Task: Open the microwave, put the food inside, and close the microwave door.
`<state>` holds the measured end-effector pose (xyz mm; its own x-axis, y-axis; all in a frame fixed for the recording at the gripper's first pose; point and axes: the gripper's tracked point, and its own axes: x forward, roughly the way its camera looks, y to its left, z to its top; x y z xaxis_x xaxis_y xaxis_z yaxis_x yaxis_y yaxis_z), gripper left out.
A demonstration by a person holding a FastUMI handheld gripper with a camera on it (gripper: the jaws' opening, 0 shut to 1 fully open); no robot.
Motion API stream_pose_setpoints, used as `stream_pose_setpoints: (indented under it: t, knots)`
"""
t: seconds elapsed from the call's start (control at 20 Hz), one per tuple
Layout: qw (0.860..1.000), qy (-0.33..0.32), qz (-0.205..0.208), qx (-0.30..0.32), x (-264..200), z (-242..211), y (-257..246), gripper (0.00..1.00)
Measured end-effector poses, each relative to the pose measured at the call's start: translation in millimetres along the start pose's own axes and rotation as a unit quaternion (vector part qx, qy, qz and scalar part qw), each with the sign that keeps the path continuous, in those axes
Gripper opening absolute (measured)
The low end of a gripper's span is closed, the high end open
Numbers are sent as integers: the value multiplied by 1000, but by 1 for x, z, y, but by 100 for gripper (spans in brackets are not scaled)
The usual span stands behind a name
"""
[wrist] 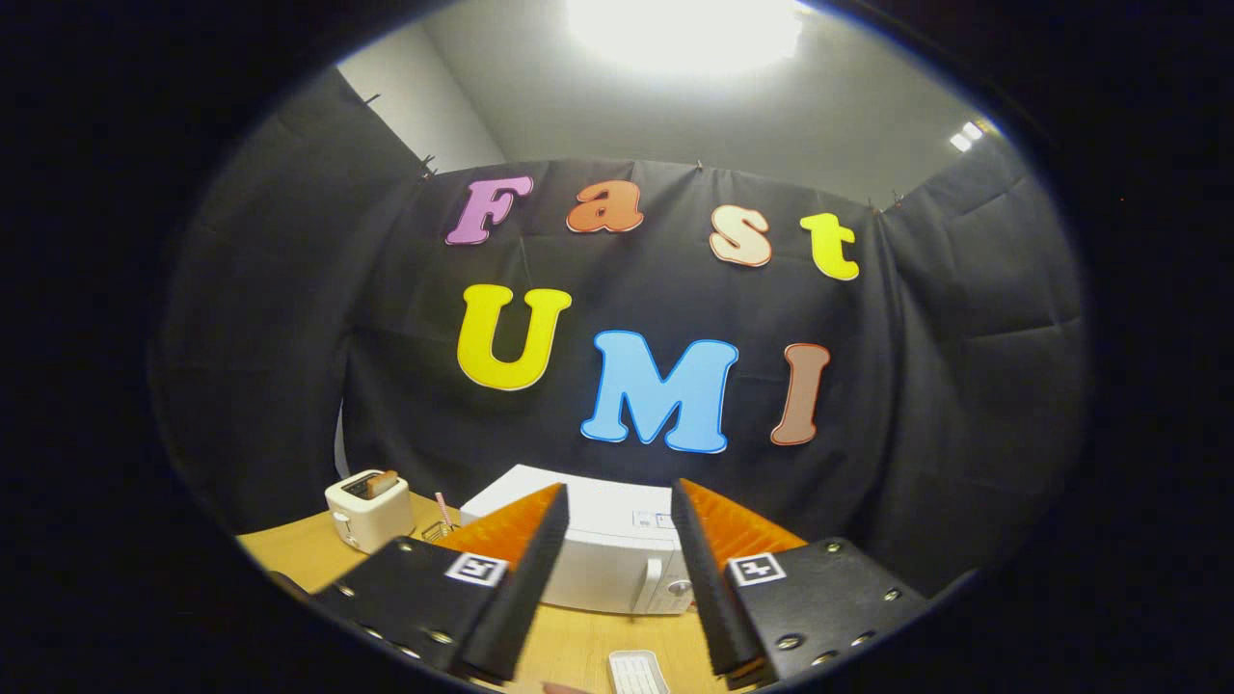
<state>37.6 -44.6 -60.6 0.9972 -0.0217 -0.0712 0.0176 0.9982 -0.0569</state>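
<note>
The white microwave (pixel 617 559) sits on the wooden table (pixel 299 554), beyond the fingers, with its door shut. The gripper (pixel 617 506) is wide open and holds nothing. A small white tray (pixel 638 673) lies on the table, low between the fingers. A toaster (pixel 368 509) with bread in it stands to the left of the microwave.
</note>
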Motion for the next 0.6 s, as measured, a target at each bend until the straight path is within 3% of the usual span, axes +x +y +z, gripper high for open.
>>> stream_pose_setpoints:
  t: [0.05, 0.15, 0.2, 0.4, 0.6]
  knots:
    - [1000, -7, -6, -3, -3, 1, -2, 80]
    - [999, -21, -39, 9, -3, 5, -19, 88]
    - [998, -20, -55, 21, -1, 10, -25, 97]
    - [997, -12, -46, 59, 3, 21, -26, 96]
    - [997, -6, -55, 51, 6, 14, -39, 96]
